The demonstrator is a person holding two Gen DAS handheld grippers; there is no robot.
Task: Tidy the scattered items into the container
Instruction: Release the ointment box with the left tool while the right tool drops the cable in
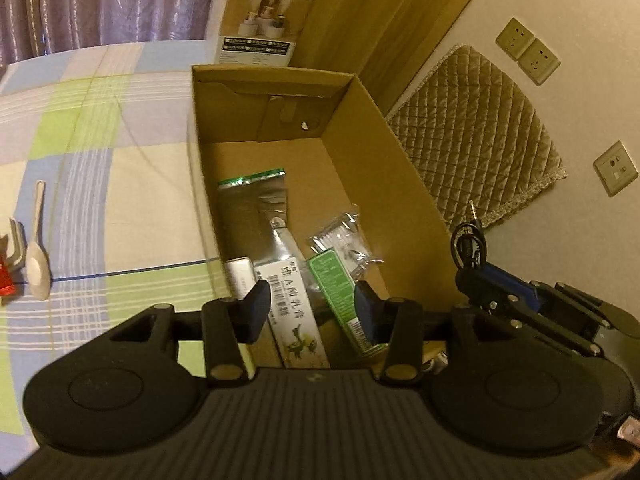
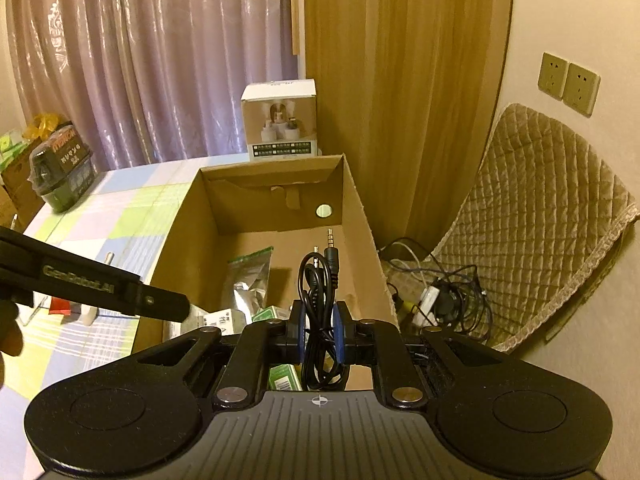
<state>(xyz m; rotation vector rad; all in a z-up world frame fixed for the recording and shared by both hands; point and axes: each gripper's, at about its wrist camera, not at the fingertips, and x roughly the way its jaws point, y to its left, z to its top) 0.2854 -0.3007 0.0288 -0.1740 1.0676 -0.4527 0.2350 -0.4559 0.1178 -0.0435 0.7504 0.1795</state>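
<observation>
An open cardboard box (image 1: 400,160) stands on the checked bedsheet (image 1: 100,140). Inside lie a silvery zip bag (image 1: 252,208), a clear packet (image 1: 344,240), a green carton (image 1: 336,280) and a long white carton (image 1: 292,312). My left gripper (image 1: 314,300) hovers open over the box's near end, its pads touching nothing. My right gripper (image 2: 318,312) is shut on a coiled black audio cable (image 2: 318,280), held above the box's near right side, plugs pointing up. A white spoon (image 1: 38,256) and a red item (image 1: 6,276) lie on the sheet at far left.
A white product box (image 1: 260,16) stands behind the cardboard box. To the right, a quilted cushion (image 2: 540,220) leans on the wall, with tangled cords (image 2: 440,300) below it. A dark green jar (image 2: 60,168) sits at the far left by the curtain.
</observation>
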